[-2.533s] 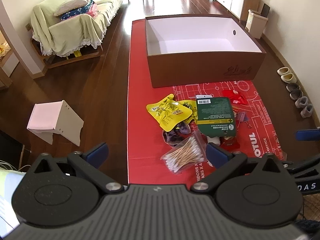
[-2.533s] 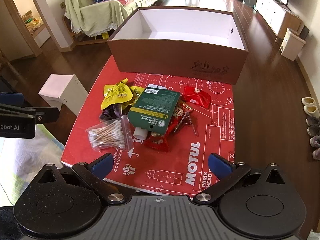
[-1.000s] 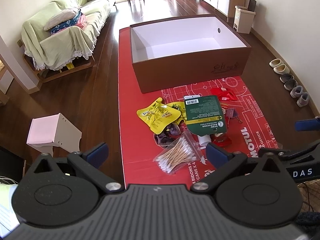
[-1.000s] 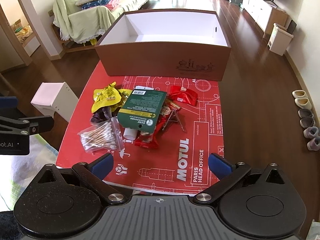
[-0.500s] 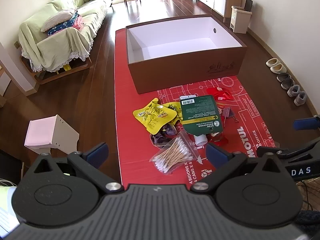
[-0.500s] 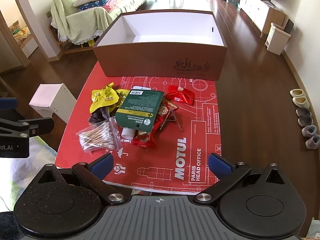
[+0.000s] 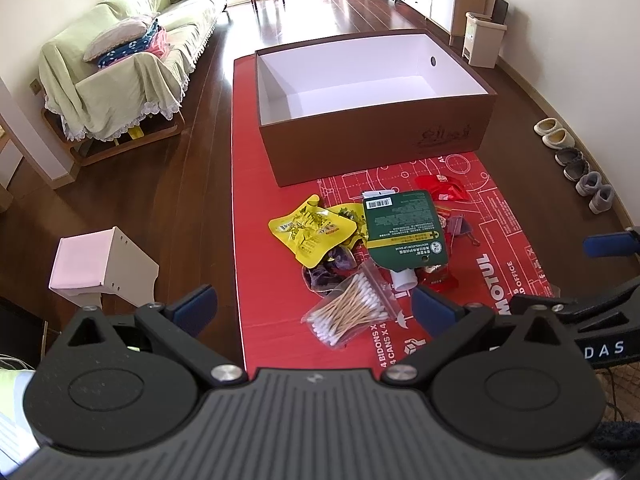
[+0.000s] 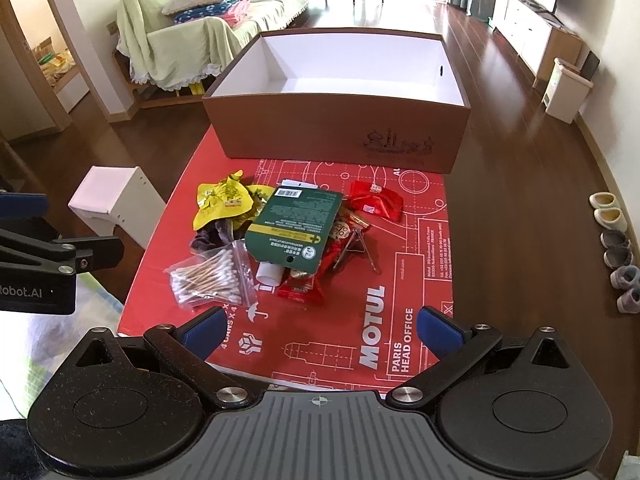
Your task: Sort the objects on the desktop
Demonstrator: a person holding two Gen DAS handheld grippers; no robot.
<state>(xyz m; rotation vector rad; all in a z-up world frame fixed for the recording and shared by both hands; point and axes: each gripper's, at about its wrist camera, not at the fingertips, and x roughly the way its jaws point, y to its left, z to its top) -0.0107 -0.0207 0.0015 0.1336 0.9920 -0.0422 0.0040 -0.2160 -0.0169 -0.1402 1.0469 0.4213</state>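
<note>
A red mat (image 8: 416,320) covers the table; its near right part lies bare. One brown box (image 8: 336,136), white inside, stands at the far end. Near of it sits one pile: a green packet (image 8: 294,228), two yellow packets (image 7: 308,230), one swab bag (image 8: 208,276). Left gripper (image 7: 314,308) and right gripper (image 8: 318,332) hover wide apart, holding nothing.
</note>
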